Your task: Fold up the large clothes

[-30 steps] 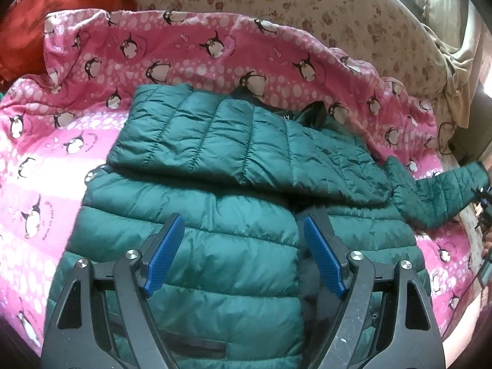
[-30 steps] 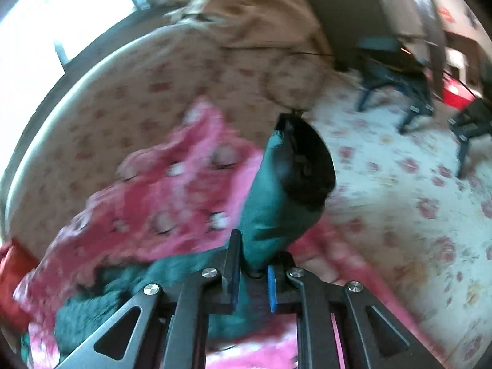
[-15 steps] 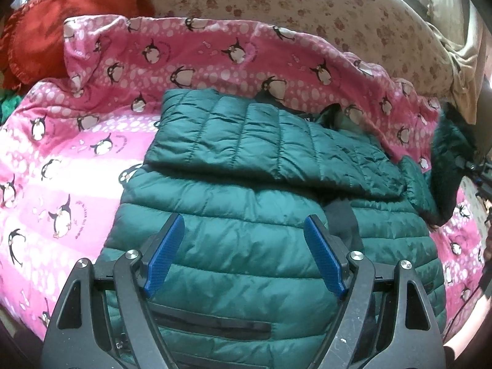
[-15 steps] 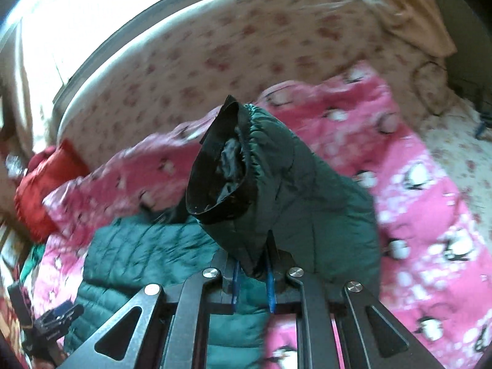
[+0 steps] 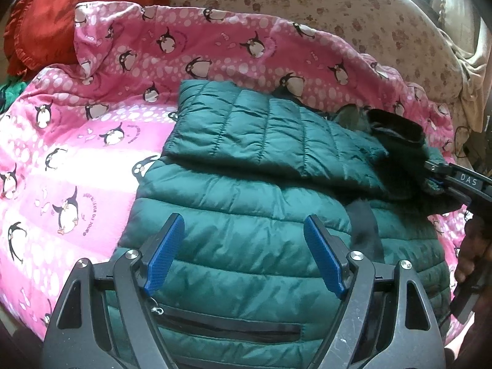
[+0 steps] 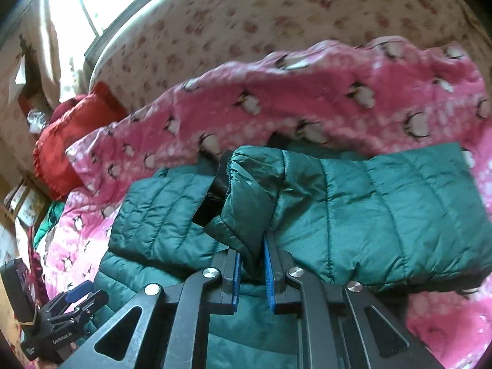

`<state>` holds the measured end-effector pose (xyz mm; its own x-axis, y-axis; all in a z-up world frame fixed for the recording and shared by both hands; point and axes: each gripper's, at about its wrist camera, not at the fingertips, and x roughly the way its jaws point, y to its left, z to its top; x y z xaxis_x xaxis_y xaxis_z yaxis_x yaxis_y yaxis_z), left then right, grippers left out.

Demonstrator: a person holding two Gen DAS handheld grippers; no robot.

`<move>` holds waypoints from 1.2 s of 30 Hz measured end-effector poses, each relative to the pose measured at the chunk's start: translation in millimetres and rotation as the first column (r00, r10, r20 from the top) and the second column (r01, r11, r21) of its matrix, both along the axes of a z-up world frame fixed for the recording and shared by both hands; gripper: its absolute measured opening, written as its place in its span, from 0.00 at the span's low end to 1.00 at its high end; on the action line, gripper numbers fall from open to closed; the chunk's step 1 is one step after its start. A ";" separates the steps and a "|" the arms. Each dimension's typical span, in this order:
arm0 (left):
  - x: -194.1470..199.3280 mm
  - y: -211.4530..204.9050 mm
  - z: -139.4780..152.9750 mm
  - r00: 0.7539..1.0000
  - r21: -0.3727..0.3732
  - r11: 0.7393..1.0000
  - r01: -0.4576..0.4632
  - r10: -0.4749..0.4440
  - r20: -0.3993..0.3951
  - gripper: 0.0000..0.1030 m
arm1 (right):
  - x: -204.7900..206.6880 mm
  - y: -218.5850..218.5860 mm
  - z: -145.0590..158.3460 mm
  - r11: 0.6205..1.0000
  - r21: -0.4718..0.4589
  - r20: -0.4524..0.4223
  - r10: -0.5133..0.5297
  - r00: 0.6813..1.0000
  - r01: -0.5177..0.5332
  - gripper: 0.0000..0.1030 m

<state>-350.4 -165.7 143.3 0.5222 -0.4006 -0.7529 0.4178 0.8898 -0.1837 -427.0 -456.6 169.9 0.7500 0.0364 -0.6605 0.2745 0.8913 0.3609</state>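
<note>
My right gripper (image 6: 251, 272) is clamped on the green jacket's (image 5: 246, 240) sleeve (image 6: 249, 203), cuff looks blurry; left gripper (image 5: 243, 252) hovers above it, fingers wide apart.

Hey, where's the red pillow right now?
The red pillow sits at upper left in both wrist views, behind the pink penguin blanket's far corner.

A green puffer jacket (image 5: 246, 215) lies on a pink penguin blanket (image 5: 77, 141), one sleeve (image 5: 261, 132) folded across it. The left hand-held gripper (image 5: 243, 246) hovers wide-jawed above; the right hand-held gripper (image 5: 436, 178) pinches the other sleeve's cuff (image 5: 396, 129).
</note>
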 end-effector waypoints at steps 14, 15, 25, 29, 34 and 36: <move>6.4 6.3 -1.2 0.999 -0.074 0.997 -0.003 -0.001 -0.046 0.78 | 41.9 49.8 -38.0 0.992 0.054 -0.106 0.123 0.987 -0.118 0.18; 6.1 6.1 0.4 0.999 -0.088 0.996 -0.001 -0.004 -0.048 0.78 | 40.4 49.8 -38.5 0.991 0.058 -0.101 0.126 0.987 -0.121 0.22; 11.2 -33.2 26.3 0.994 -0.184 0.981 0.065 -0.080 -0.072 0.78 | -16.5 27.8 -15.1 0.993 0.082 -0.050 0.085 0.995 -0.081 0.55; 16.4 -69.6 24.8 0.991 -0.173 0.981 0.083 -0.100 -0.091 0.78 | -42.2 7.5 -6.2 0.997 0.075 -0.039 0.036 0.999 -0.033 0.55; 24.0 -111.9 10.4 0.984 -0.146 0.985 0.094 -0.114 -0.137 0.78 | -78.1 -18.2 7.0 0.997 0.078 0.003 -0.020 1.000 0.020 0.55; 27.3 -124.6 5.7 0.982 -0.152 0.984 0.097 -0.119 -0.143 0.78 | -88.8 -23.5 9.3 0.996 0.078 0.012 -0.035 0.999 0.034 0.55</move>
